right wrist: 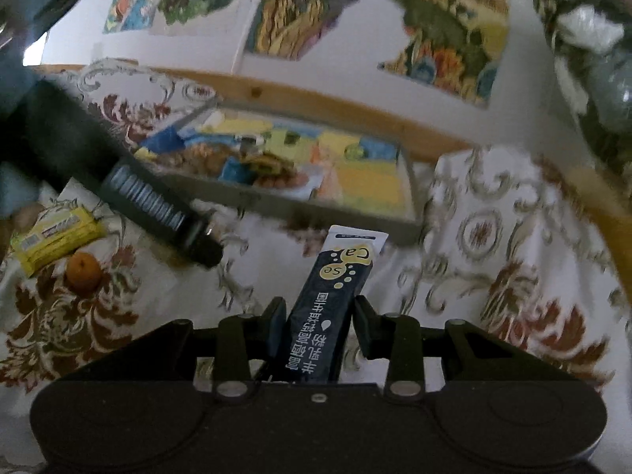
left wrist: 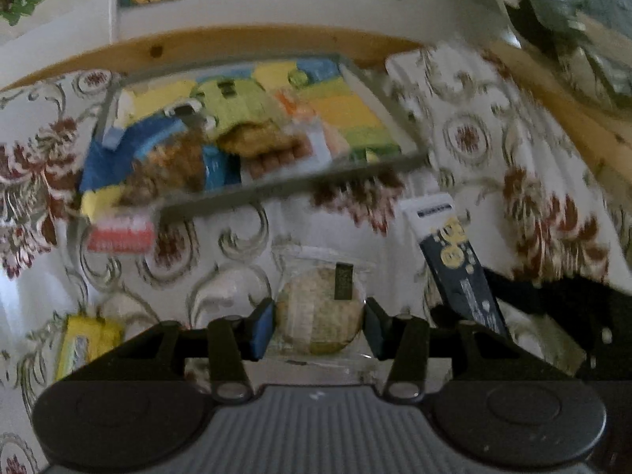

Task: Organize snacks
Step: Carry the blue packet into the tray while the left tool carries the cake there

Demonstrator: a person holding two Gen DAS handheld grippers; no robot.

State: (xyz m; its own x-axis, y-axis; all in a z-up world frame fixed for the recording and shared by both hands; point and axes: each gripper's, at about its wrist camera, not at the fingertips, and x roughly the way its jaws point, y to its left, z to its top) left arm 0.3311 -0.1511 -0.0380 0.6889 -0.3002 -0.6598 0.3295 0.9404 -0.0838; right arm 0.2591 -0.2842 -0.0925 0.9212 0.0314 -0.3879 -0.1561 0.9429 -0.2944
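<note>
Left gripper (left wrist: 319, 322) clamps a wrapped round cookie (left wrist: 319, 312) at lower centre; right gripper (right wrist: 320, 326) grasps a dark sachet (right wrist: 330, 312). Grey tray (right wrist: 284, 201) sits mid-frame, patterned cloth (right wrist: 493, 237) free right.

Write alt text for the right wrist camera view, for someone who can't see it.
The right gripper holds a dark blue snack stick between its fingers above a floral tablecloth. Ahead sits a grey tray of colourful snacks; a yellow packet and small orange fruit lie left.
</note>
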